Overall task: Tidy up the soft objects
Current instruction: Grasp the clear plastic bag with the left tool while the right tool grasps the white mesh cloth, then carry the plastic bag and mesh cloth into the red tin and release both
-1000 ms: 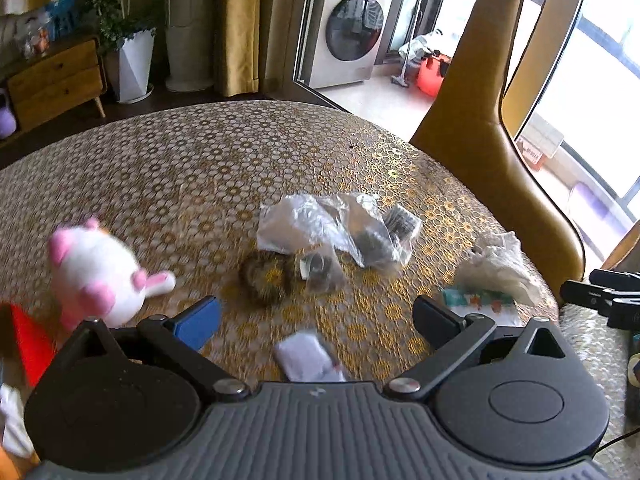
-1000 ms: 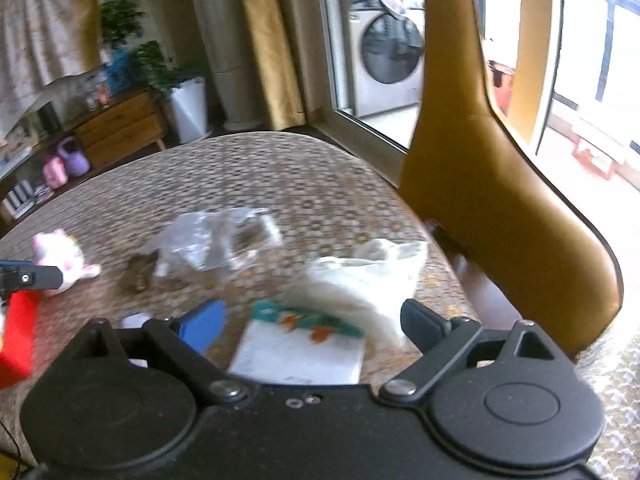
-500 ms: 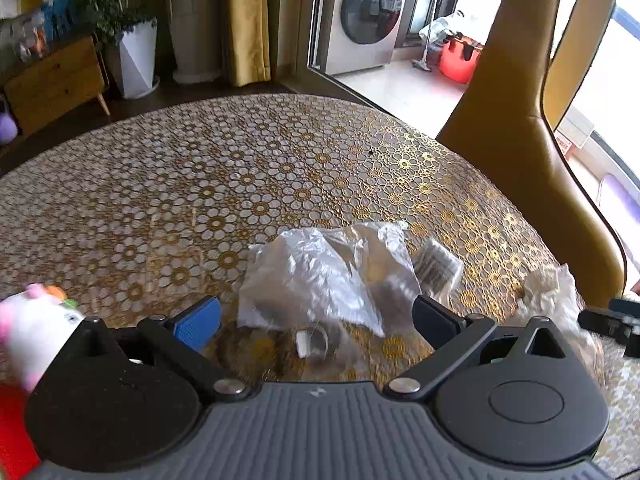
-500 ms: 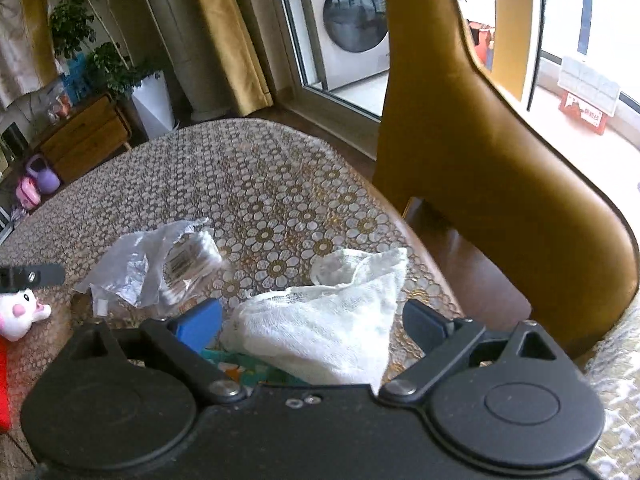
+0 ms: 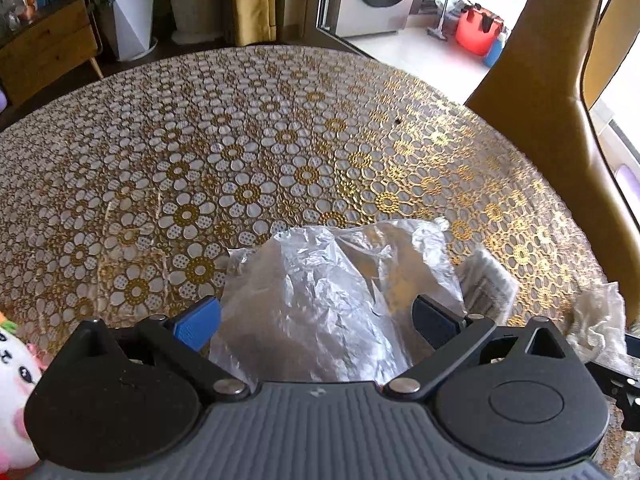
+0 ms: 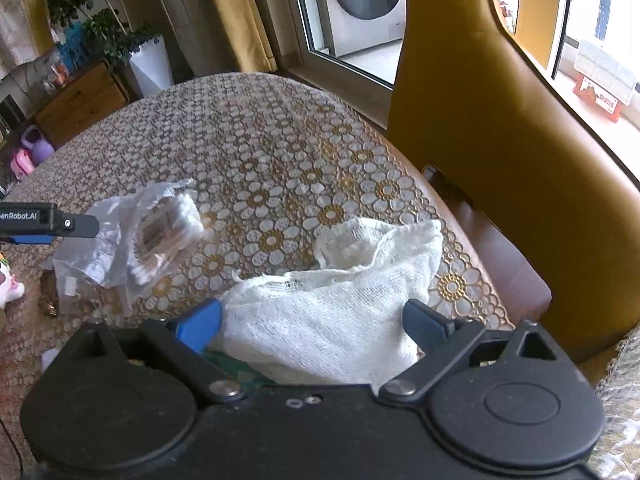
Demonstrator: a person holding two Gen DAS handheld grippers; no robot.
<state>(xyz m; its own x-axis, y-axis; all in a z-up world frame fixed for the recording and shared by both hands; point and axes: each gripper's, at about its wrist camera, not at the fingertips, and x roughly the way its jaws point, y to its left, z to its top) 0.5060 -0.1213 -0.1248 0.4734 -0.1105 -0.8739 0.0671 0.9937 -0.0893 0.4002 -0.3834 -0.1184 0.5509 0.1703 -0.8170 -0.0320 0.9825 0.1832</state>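
A crumpled clear plastic bag [image 5: 320, 300] lies on the round table with a gold flower-pattern cloth [image 5: 260, 140]. My left gripper [image 5: 316, 322] is open with the bag between its fingers. A white gauze cloth [image 6: 332, 304] lies near the table's right edge. My right gripper [image 6: 312, 322] is open with the cloth between its fingers. The bag also shows in the right wrist view [image 6: 132, 240], holding a pack of cotton swabs [image 6: 164, 232]. The cloth's edge shows in the left wrist view [image 5: 596, 320].
A white and pink plush toy [image 5: 14, 392] sits at the left. A tan leather chair [image 6: 500, 160] stands against the table's right edge. A green-printed packet [image 6: 236, 364] lies under the cloth. A small dark object [image 6: 50, 300] lies left of the bag.
Both grippers have moved forward and down. The left now straddles the plastic bag and the right straddles the white cloth. Both jaws stay open.
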